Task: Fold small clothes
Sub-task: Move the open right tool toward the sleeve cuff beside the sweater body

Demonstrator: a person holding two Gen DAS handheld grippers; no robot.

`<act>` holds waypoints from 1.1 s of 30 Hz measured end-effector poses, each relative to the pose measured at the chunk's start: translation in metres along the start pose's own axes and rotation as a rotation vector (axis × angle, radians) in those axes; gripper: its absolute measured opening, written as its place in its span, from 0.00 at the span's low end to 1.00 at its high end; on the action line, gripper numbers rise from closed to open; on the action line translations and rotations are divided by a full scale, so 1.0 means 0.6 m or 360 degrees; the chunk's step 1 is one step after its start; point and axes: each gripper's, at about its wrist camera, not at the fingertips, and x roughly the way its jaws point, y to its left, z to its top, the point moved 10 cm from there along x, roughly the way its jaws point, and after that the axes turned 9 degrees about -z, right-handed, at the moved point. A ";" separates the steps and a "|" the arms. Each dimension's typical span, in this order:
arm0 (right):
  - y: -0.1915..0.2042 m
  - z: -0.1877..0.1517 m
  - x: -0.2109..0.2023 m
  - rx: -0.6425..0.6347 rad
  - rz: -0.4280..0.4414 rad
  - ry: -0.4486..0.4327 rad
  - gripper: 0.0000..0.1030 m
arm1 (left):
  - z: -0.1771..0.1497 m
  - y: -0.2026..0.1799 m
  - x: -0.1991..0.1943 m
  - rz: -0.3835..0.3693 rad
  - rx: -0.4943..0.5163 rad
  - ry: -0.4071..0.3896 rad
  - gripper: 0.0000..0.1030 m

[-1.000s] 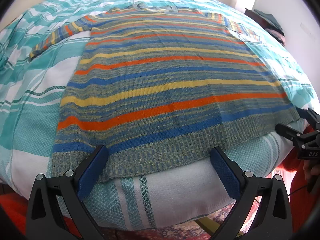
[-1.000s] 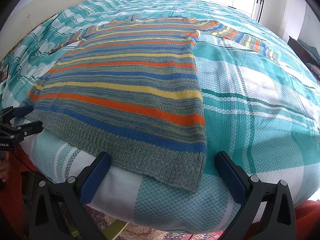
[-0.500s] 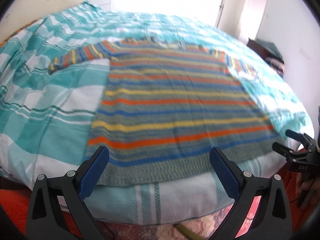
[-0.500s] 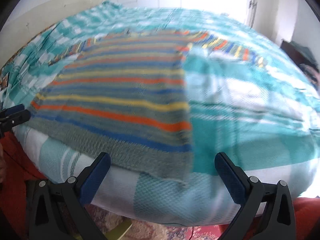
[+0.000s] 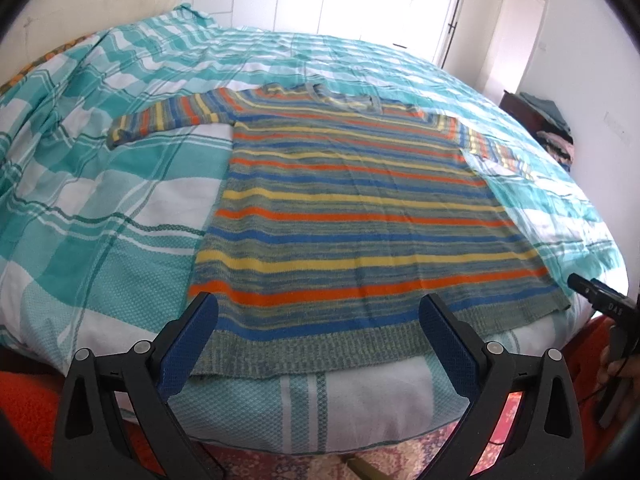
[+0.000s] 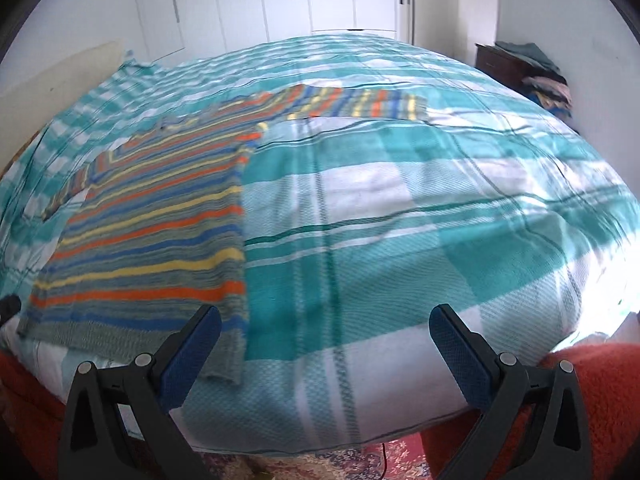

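Left gripper [image 5: 318, 334] and right gripper [image 6: 325, 344] hover level at the bed's near edge, jaws spread, empty. Striped sweater [image 5: 352, 216] lies flat on the teal checked bedspread [image 6: 400, 208]; white wardrobe doors [image 6: 280, 0] behind.

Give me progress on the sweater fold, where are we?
Done: the striped knit sweater lies flat on the teal checked bedspread, both sleeves spread out, hem at the bed edge. In hand: nothing; the left gripper and right gripper are both open, clear of the fabric. Left: every fold; none made yet.
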 end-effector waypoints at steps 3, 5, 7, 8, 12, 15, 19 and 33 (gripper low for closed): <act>-0.001 -0.003 0.003 -0.0001 -0.0018 0.0010 1.00 | -0.001 0.010 -0.002 0.0008 -0.0039 0.0002 0.98; 0.001 -0.003 0.001 -0.0007 -0.0014 -0.0004 1.00 | 0.001 0.017 -0.003 0.0020 -0.0059 -0.0005 0.98; 0.004 -0.003 -0.001 -0.0020 -0.0016 -0.0013 1.00 | 0.001 0.024 -0.002 0.0027 -0.0084 -0.0005 0.98; 0.005 -0.002 0.001 -0.0026 -0.0017 -0.0009 1.00 | 0.000 0.027 -0.001 0.0028 -0.0098 -0.0002 0.98; 0.006 -0.004 0.007 -0.0028 -0.0024 0.0003 1.00 | -0.002 0.038 0.003 0.0053 -0.0125 0.0017 0.98; 0.005 -0.004 0.008 -0.0026 -0.0027 0.0004 1.00 | -0.004 0.043 0.006 0.0071 -0.0139 0.0029 0.98; 0.007 -0.006 0.012 -0.0034 -0.0029 0.0012 1.00 | -0.004 0.048 0.006 0.0089 -0.0146 0.0032 0.98; 0.013 -0.005 0.017 -0.0059 -0.0025 0.0006 1.00 | -0.006 0.069 0.012 0.0214 -0.0125 0.0077 0.98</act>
